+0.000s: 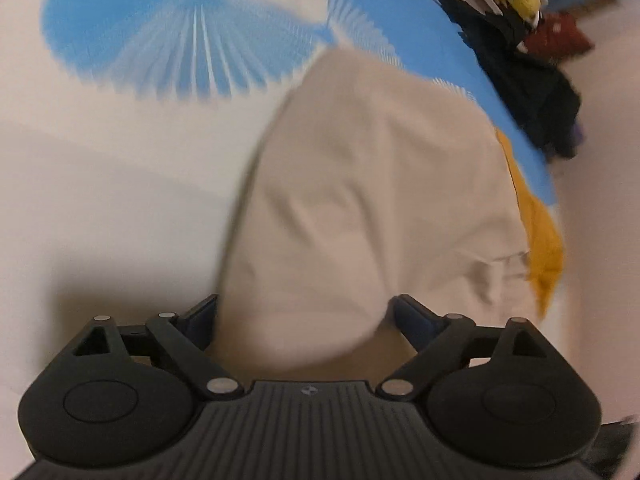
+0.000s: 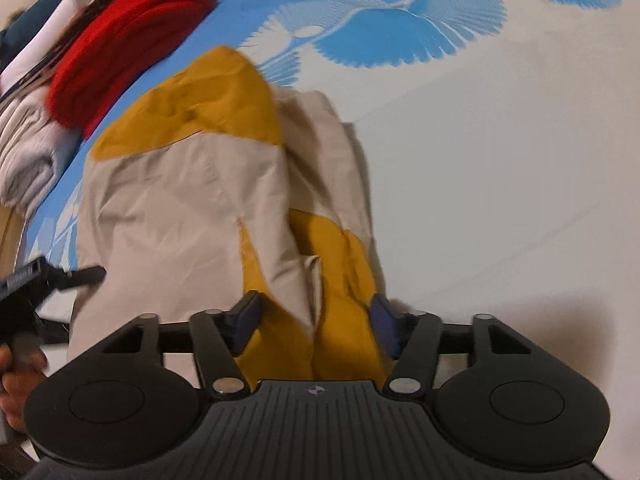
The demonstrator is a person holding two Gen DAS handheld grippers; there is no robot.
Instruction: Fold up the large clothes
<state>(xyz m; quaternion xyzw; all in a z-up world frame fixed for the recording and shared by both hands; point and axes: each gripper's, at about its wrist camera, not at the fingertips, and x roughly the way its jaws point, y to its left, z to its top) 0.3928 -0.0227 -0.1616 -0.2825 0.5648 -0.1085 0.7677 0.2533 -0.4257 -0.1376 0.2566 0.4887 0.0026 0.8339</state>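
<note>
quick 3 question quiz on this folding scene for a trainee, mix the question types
1. True or false: the beige and mustard garment lies on a blue and white patterned sheet.
2. The folded item at the upper left of the right wrist view is: A) green, B) red, C) black.
3. Fill in: the right gripper has its jaws ____, with mustard and beige cloth lying between them; the left gripper stands the same way over beige cloth.

Key: 1 true; 2 B; 3 open.
</note>
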